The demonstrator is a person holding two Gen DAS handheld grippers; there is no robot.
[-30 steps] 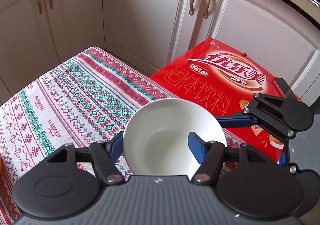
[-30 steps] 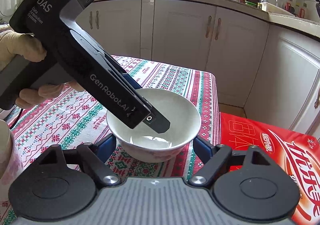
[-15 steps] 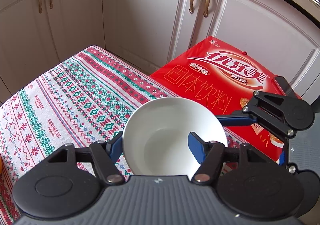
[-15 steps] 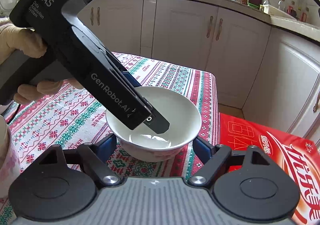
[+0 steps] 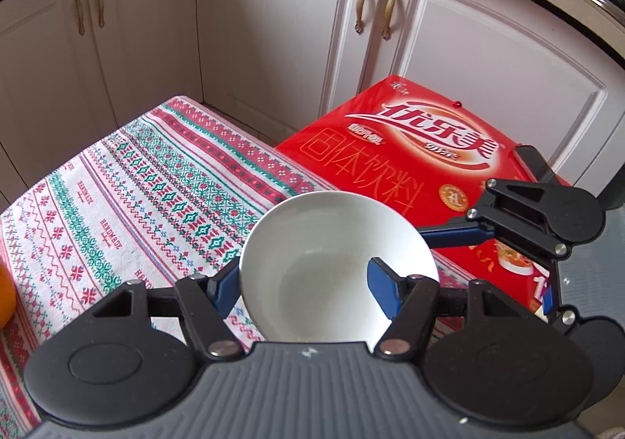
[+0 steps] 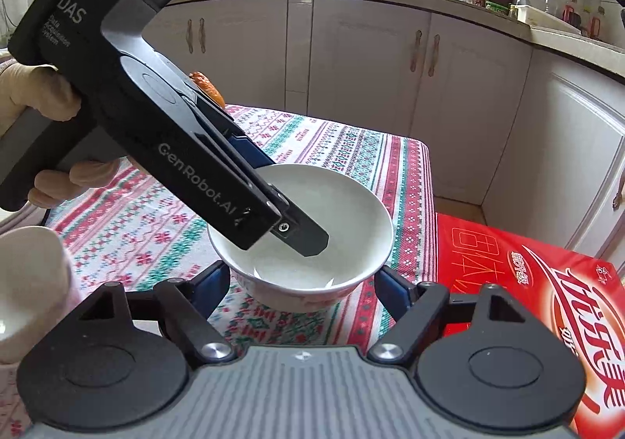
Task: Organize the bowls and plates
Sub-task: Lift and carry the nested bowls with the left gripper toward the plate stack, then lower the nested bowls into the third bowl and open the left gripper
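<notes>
Near the right-hand edge of the desk point(image 6: 414, 181), close to its far corner, sits the white bowl point(image 5: 336, 267), and both tools are on it at once. From the left wrist view the left tool point(image 5: 304, 282) is pinching the bowl's wall: one blue finger point(image 5: 384, 288) sits inside the rim, the other outside against the left flank. Over in the right wrist view, that same left tool slants down into the bowl from the upper left, a gloved hand point(image 6: 35, 115) on its grip. The right tool point(image 6: 302, 284) straddles the bowl from the near side, its jaws just now closing in, blue pads right at the bowl's flanks; whether they actually press I can't tell. Red carton point(image 6: 547, 282) lies just off the desk's right edge, and a pale cup point(image 6: 31, 282) stands at the near left
</notes>
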